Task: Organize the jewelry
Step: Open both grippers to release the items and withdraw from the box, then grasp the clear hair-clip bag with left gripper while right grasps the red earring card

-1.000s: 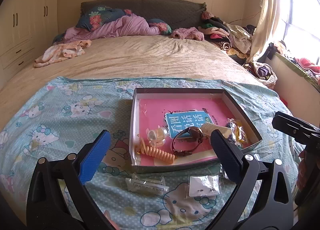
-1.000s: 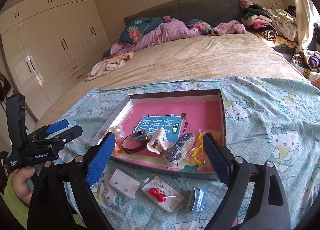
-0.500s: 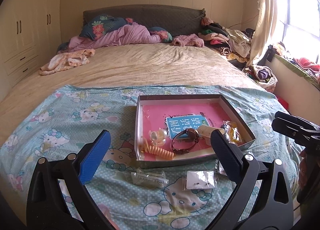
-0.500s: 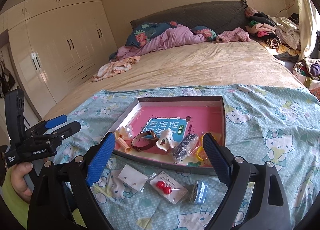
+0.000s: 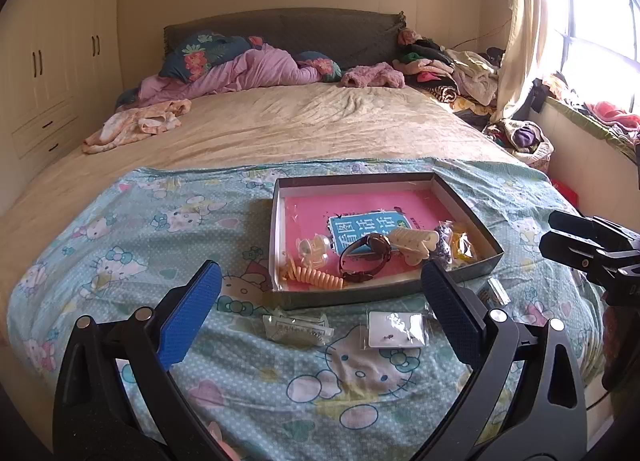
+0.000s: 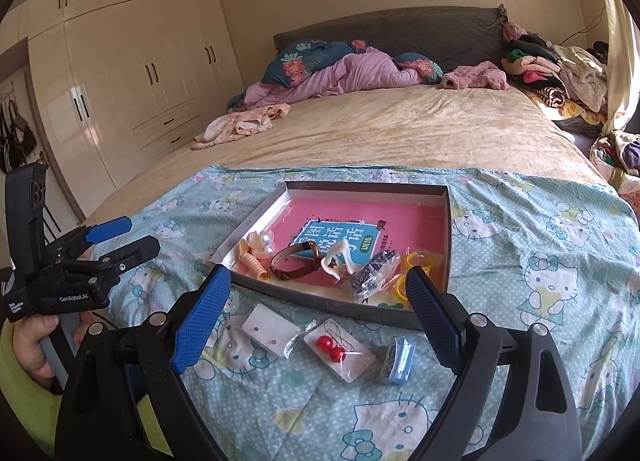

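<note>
Inspecting from the wrist views, I find both tongs wide open and empty: the left gripper [image 5: 318, 301] and the right gripper [image 6: 318, 301] each hang above the patterned bedspread [image 6: 540, 261], short of the goods.

The jewelry lies in two lots. Inside the shallow grey box [image 6: 447, 245]: a brown watch [image 6: 294, 263], an orange coil tie [image 6: 251, 263], a cream hair claw [image 6: 336, 261] and bagged dark beads [image 6: 374, 277]. Outside, just before the box's near wall: an earring card [image 6: 270, 327], a bag of red bead earrings [image 6: 334, 345] and a small blue packet [image 6: 398, 359].

I judge the loose packets light, thin and slippery in their plastic sleeves. They lie flat on soft cloth, so a pinch should take a raised edge or corner, not the face. The studs are small and could shift within their sleeves.

Hard to make out: the blue packet's contents, the yellow pieces [image 6: 414, 273] behind the right finger, and the clear packet [image 5: 298, 325] in the left view. The right gripper shows there only at the frame's edge.
</note>
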`<action>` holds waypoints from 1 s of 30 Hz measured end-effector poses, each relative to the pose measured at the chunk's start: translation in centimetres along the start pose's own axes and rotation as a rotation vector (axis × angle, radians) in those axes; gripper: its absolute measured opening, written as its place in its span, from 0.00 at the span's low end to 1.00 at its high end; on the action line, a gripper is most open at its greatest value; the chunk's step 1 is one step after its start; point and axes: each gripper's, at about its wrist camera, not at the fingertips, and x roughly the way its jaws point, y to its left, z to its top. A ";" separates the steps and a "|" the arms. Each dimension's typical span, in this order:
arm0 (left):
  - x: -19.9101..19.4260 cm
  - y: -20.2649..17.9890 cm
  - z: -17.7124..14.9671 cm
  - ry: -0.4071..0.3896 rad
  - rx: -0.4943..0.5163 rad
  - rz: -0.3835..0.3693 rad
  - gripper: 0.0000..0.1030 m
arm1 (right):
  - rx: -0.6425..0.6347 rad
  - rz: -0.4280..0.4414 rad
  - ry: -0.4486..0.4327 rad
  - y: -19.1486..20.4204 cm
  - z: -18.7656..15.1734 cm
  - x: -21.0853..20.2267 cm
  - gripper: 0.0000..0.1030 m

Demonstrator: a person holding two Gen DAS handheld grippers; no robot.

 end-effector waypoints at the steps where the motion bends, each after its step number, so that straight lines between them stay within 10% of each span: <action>1: 0.0 -0.1 -0.2 0.002 0.004 0.002 0.91 | -0.005 -0.002 0.004 0.0 -0.2 0.0 0.86; 19: 5.8 2.5 -5.0 0.212 -0.074 0.020 0.91 | -0.142 -0.015 0.232 1.0 -5.5 5.1 0.84; 30: 9.4 3.4 -6.5 0.321 -0.142 -0.026 0.91 | -0.333 -0.092 0.366 2.0 -7.9 11.2 0.54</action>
